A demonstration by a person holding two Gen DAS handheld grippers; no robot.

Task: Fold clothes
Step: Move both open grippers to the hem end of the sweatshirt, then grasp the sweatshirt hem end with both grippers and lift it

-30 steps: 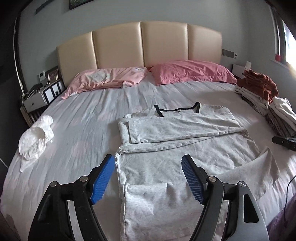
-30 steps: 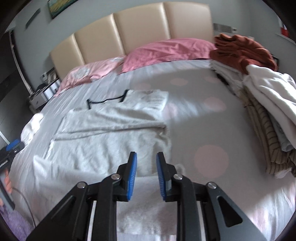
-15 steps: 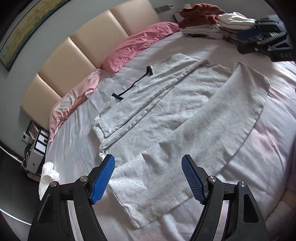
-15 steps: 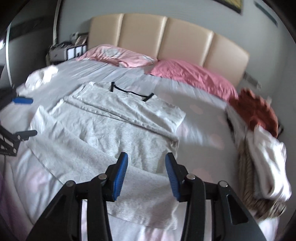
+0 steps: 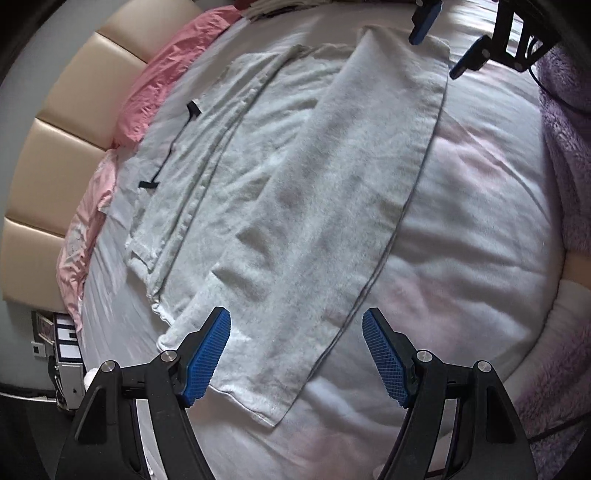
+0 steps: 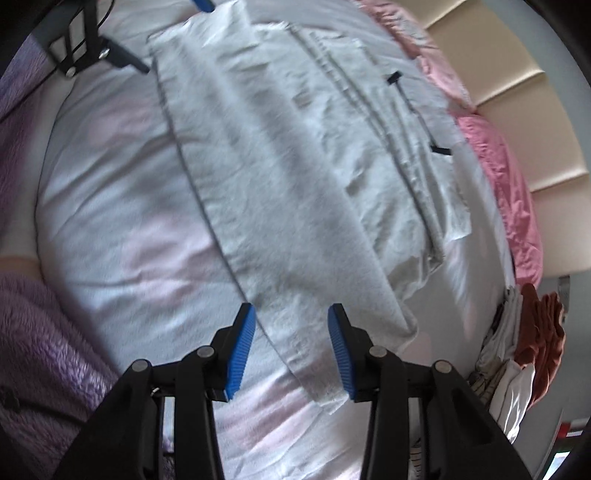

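A light grey T-shirt (image 5: 295, 184) with black neck trim lies partly folded on the bed, its hem edge folded up over the body. My left gripper (image 5: 295, 354) hangs open just above one hem corner, with cloth showing between its wide jaws and neither pad touching it. In the right wrist view the shirt (image 6: 314, 166) runs away from my right gripper (image 6: 291, 350), which is open about halfway over the opposite hem corner. Its pads do not press the cloth. Each gripper shows small in the other's view: the right gripper (image 5: 445, 40) and the left gripper (image 6: 162, 33).
The pale bedsheet (image 5: 461, 240) spreads around the shirt. Pink pillows (image 5: 166, 66) lie against a beige padded headboard (image 5: 48, 155). A pile of folded clothes (image 6: 517, 350) sits at the bed's right edge. A person's purple fleece sleeves (image 6: 44, 332) border the near side. A nightstand (image 5: 62, 343) stands beside the bed.
Both grippers rolled and dropped toward the shirt's near hem, one over each corner. The right jaws went from nearly shut to about half open. The left jaws stayed wide.
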